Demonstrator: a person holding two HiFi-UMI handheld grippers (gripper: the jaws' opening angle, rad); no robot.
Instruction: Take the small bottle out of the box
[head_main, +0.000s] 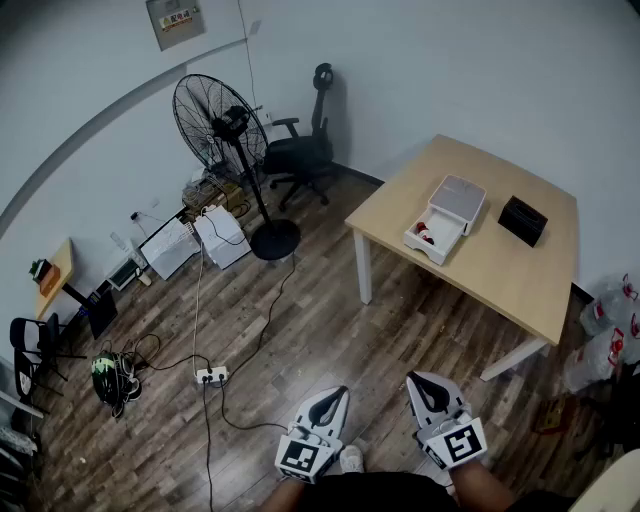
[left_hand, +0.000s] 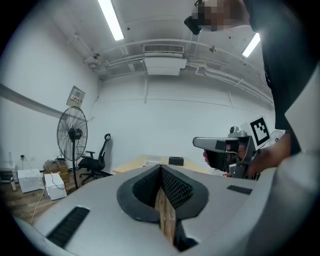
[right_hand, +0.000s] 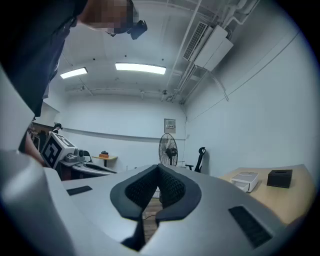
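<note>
A white box (head_main: 452, 207) lies on the wooden table (head_main: 520, 280), its drawer pulled out toward the table's near edge. In the drawer sits a small red and white thing (head_main: 424, 236), probably the small bottle. The same white box (right_hand: 247, 180) shows far off in the right gripper view, and as a small white box (left_hand: 154, 161) in the left gripper view. My left gripper (head_main: 335, 396) and right gripper (head_main: 418, 381) hang low over the floor, far from the table. Both are shut with nothing between the jaws.
A black box (head_main: 523, 220) stands on the table right of the white one. A large floor fan (head_main: 225, 130), an office chair (head_main: 300, 150), a power strip (head_main: 211, 376) and trailing cables occupy the wooden floor at left. Plastic bags (head_main: 610, 330) lie at right.
</note>
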